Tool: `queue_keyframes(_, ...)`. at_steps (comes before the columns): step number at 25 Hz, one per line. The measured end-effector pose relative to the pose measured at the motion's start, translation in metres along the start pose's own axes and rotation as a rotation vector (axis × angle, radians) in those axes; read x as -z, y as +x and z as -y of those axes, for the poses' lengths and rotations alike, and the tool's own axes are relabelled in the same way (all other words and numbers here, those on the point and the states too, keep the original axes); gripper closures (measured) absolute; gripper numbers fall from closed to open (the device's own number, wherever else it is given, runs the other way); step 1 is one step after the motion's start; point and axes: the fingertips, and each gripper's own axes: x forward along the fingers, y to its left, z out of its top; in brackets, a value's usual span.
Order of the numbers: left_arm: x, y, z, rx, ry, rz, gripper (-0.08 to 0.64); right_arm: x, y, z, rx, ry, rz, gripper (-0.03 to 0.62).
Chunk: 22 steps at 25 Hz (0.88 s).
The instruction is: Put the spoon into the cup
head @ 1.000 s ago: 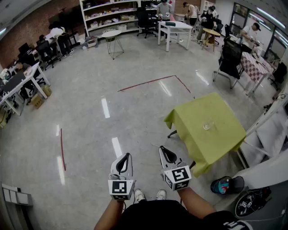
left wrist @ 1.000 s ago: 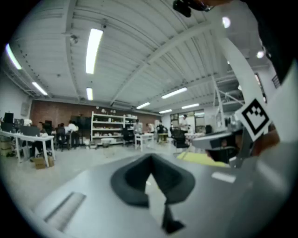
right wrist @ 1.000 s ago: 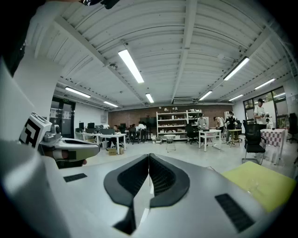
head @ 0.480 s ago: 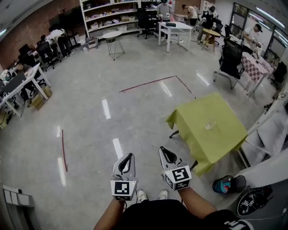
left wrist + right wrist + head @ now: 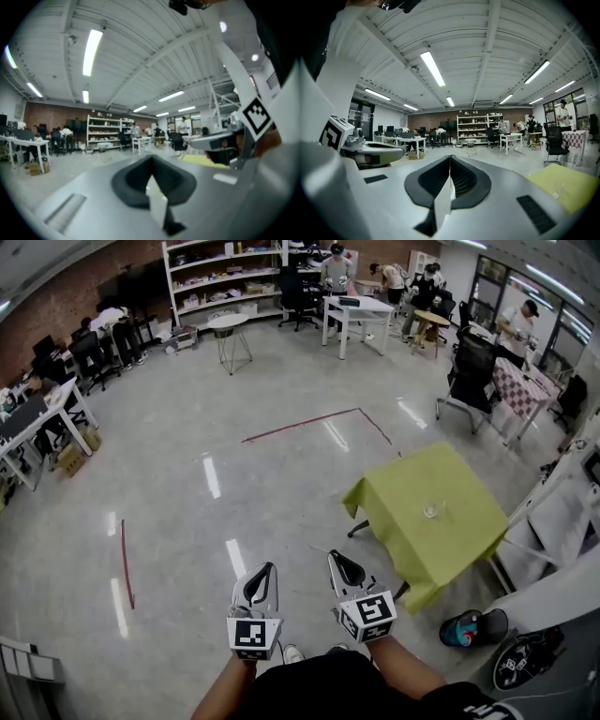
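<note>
A clear glass cup (image 5: 430, 511) stands on a table with a yellow-green cloth (image 5: 441, 531), off to my right in the head view. I cannot make out a spoon in any view. My left gripper (image 5: 265, 570) and right gripper (image 5: 336, 559) are held side by side over the floor, well short of the table. Both are shut with nothing between the jaws. In the left gripper view the jaws of the left gripper (image 5: 151, 160) meet at the tip. The right gripper (image 5: 450, 158) looks the same, with a corner of the yellow-green cloth (image 5: 562, 183) at its lower right.
Shiny grey floor (image 5: 234, 484) with red tape lines lies ahead. Beside the table at the lower right are a blue bag (image 5: 464, 627) and white equipment (image 5: 562, 521). Far off stand desks, shelves (image 5: 225, 277), office chairs (image 5: 469, 371) and several people.
The head view has shifted a little forward and the shoes have nearly gone from sight. Both grippers keep their pose and stay shut.
</note>
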Motion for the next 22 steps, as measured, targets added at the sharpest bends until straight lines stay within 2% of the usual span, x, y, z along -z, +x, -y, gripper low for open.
queue_keyframes(9,0.001,0.031,0.003,0.039,-0.008,-0.011,0.554,-0.01,0.011,0.024,0.037,0.011,0.03,0.581)
queue_keyframes(22,-0.013,0.129,0.005,0.029,0.013,-0.017,0.552,-0.025,0.067,0.109,0.033,0.026,0.05,0.581)
